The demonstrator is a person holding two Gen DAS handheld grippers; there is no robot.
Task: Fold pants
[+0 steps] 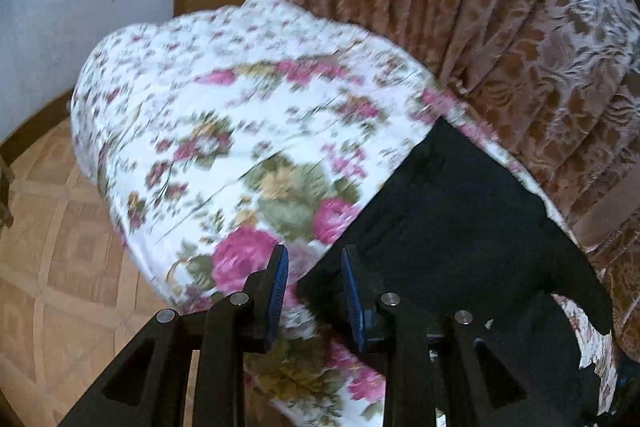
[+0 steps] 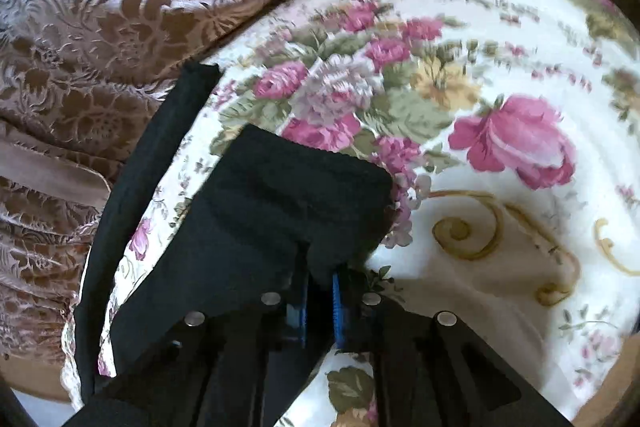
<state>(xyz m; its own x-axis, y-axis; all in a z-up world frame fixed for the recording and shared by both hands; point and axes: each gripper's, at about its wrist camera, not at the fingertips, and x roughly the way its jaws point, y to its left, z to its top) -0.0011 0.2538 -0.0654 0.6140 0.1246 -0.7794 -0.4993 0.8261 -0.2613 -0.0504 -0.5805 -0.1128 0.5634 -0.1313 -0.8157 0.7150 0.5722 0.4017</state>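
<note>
Now right tool [image 2: 319, 291] angled down, clamping black pants [image 2: 280, 195].

My left wrist camera looks steeply down along its own fingers from above the bed, facing the floral bedspread [image 1: 224, 131], with the patterned curtain [image 1: 500, 27] at upper right and the tiled floor [image 1: 60, 227] at lower left. My right wrist camera sits much nearer the fabric, tilted down at the same bedspread [image 2: 500, 211], with the curtain [image 2: 100, 39] now at its upper left. Both views share the bedspread, the curtain and the black pants [image 1: 452, 195] [image 2: 272, 203], seen from roughly opposite sides.
</note>
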